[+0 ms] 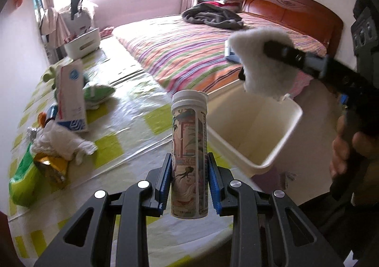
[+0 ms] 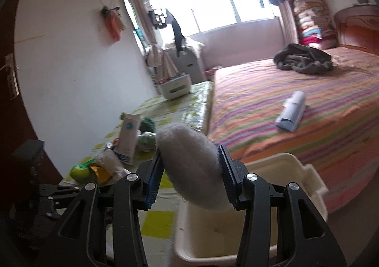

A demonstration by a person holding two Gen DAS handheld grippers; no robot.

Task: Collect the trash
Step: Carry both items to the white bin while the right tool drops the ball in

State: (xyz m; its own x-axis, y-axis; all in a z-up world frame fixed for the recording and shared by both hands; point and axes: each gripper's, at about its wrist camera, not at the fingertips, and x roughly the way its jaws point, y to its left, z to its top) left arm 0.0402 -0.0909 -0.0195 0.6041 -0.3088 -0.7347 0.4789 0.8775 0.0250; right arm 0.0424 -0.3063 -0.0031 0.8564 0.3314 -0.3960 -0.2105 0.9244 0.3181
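From your left wrist, your left gripper (image 1: 189,184) is clenched on an upright printed tube (image 1: 189,155) with a white cap, held over the table (image 1: 132,110) near its right edge. Just beyond that edge stands the cream bin (image 1: 279,139). Your right gripper (image 1: 244,63) grasps a white fluffy wad (image 1: 263,63) above the bin.

From your right wrist, both blue pads (image 2: 227,172) press that wad, directly over the bin's mouth. More trash, a carton (image 2: 129,141) among it, lies along the table's left edge.
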